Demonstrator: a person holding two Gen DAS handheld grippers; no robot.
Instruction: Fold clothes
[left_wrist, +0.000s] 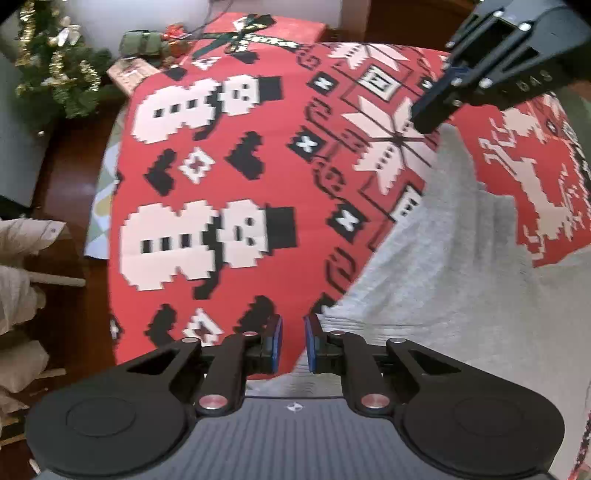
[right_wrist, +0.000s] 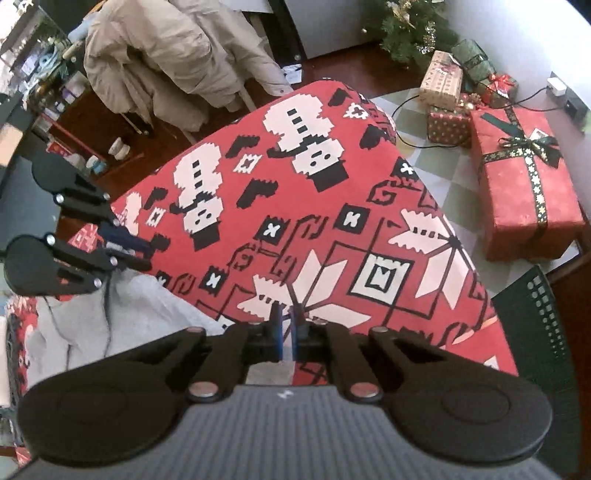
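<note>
Early in the fold: grey sweater (left_wrist: 436, 280) lying on red cloth-covered desk (left_wrist: 221, 177), not yet neat. Left tool (left_wrist: 293, 341) slightly apart, holding nothing; right tool (right_wrist: 286, 334) nearly pressed together, grip unclear.

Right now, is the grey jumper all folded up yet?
Not yet. The grey garment lies on the red Christmas tablecloth with no finished fold showing. In hand: the left hand-held gripper is at its ribbed edge, jaws narrowly apart, and whether it pinches cloth is unclear. The right hand-held gripper is nearly closed near another part of it. The folding itself looks mostly left to do.
</note>
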